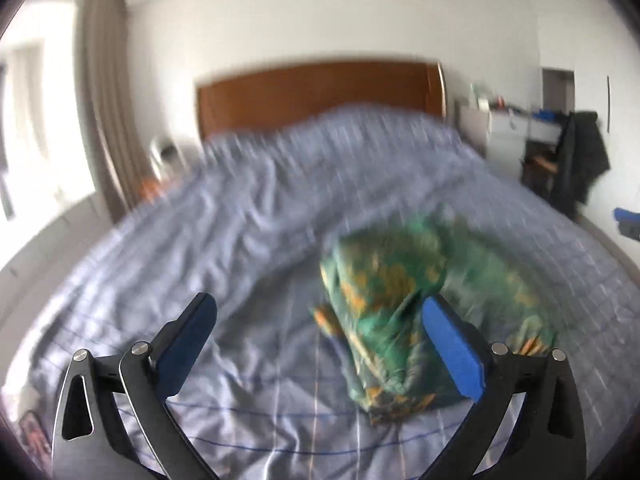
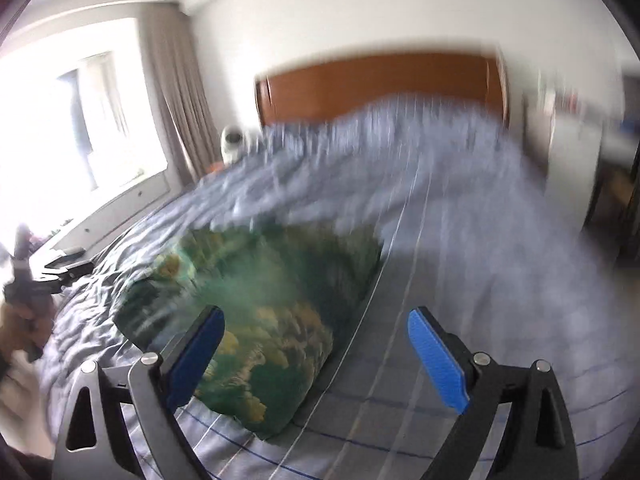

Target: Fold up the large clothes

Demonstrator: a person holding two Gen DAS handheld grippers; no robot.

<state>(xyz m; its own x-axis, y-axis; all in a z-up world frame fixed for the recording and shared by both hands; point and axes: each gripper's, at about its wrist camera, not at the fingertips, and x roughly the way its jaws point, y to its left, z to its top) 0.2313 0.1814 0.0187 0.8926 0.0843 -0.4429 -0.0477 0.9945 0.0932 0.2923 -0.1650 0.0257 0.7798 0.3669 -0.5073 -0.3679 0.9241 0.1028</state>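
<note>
both views are smeared, so the print on the green garment is just orange-yellow blobs and i can't tell what kind of clothing it is. the left gripper has its right finger covering part of that cloth, and both grippers' bases run off the bottom edge. stuff on the white shelf is too small and blurry to make out.

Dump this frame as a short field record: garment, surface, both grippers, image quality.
garment: green patterned cloth with orange-yellow print, bunched in a compact bundle
surface: bed with blue-grey checked cover, wooden headboard behind
left gripper: open, empty, garment ahead and to its right
right gripper: open, empty, garment ahead and to its left
image quality: motion blur in both wrist views
</note>
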